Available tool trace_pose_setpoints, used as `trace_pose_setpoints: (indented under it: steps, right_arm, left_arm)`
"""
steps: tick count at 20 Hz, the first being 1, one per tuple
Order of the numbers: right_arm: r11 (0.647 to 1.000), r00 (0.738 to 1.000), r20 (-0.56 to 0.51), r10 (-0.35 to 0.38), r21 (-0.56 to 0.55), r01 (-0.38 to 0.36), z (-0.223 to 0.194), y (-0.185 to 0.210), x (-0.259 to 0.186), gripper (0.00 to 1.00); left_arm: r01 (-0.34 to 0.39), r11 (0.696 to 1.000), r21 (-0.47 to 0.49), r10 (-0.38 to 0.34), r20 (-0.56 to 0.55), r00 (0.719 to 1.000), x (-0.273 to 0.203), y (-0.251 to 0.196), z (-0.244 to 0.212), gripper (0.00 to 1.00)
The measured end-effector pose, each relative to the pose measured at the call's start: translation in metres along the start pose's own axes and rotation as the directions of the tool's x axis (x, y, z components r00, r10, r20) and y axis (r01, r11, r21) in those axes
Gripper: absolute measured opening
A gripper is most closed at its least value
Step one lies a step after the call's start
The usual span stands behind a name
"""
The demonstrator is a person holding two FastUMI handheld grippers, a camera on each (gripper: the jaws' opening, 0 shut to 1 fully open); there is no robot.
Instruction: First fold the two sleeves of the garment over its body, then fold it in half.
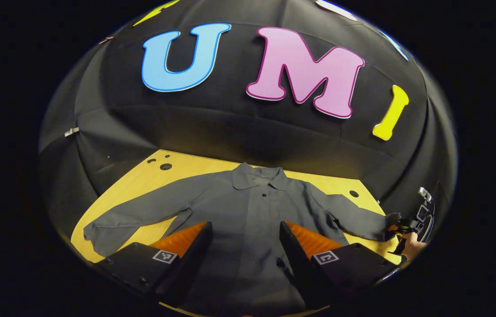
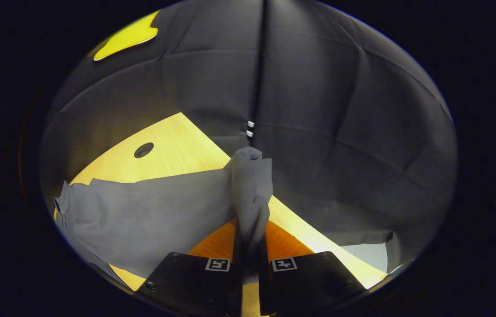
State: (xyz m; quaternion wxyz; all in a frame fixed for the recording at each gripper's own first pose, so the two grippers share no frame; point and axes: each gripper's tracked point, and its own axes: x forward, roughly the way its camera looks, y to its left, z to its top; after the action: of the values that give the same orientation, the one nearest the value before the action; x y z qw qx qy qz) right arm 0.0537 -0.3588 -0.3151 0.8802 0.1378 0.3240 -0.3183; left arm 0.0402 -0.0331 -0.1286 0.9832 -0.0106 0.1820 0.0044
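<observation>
The shirt [image 1: 252, 220] lies flat on the table [image 1: 142, 176], collar toward the wall, hem toward me, its 2 sleeves spread out sideways. The left gripper [image 1: 244, 240] hovers over the shirt's front, jaws wide apart, gripping nothing. The right gripper [image 2: 251, 246] is closed tight on the right cuff [image 2: 251, 185], which bunches upward between its fingers.

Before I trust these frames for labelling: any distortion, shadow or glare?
Left gripper view: fisheye bends the table edges; the shirt is evenly lit and sharp. Right gripper view: the sleeve is pinched in the hand-held gripper; no glare.
</observation>
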Motion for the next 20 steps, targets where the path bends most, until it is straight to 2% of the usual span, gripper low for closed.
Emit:
trace_pose_setpoints:
  steps: [1,4,8,13,14,15,20]
  right_arm:
    - [0.999,1.000,-0.005,0.023,0.026,-0.023,0.000,0.004,-0.002,0.07]
    - [0.997,0.999,-0.031,0.040,0.073,-0.038,-0.002,0.002,-0.004,0.05]
    - [0.999,0.999,0.023,0.042,-0.019,-0.041,0.022,0.018,-0.030,0.05]
    - [0.981,0.984,0.108,0.140,-0.147,-0.124,0.068,0.088,-0.087,0.05]
    - [0.977,0.979,0.122,0.166,-0.157,-0.146,0.076,0.104,-0.100,0.05]
    - [0.971,0.973,0.134,0.187,-0.176,-0.163,0.082,0.116,-0.114,0.05]
    - [0.927,0.934,0.183,0.306,-0.279,-0.249,0.099,0.211,-0.180,0.05]
  left_arm:
    - [-0.009,1.000,-0.004,0.009,-0.003,1.000,0.000,0.004,-0.003,0.96]
    - [-0.037,0.999,-0.025,0.037,-0.015,0.999,-0.006,0.022,-0.006,0.96]
    - [-0.076,0.997,-0.026,0.076,0.012,0.997,-0.022,0.050,0.000,0.96]
    - [-0.134,0.991,0.009,0.134,0.020,0.991,-0.063,0.095,-0.008,0.96]
    - [-0.142,0.990,0.010,0.141,0.022,0.990,-0.073,0.104,-0.009,0.91]
    - [-0.147,0.989,0.007,0.147,0.023,0.989,-0.080,0.111,-0.012,0.96]
    - [-0.194,0.980,-0.039,0.195,0.026,0.980,-0.109,0.149,-0.025,0.96]
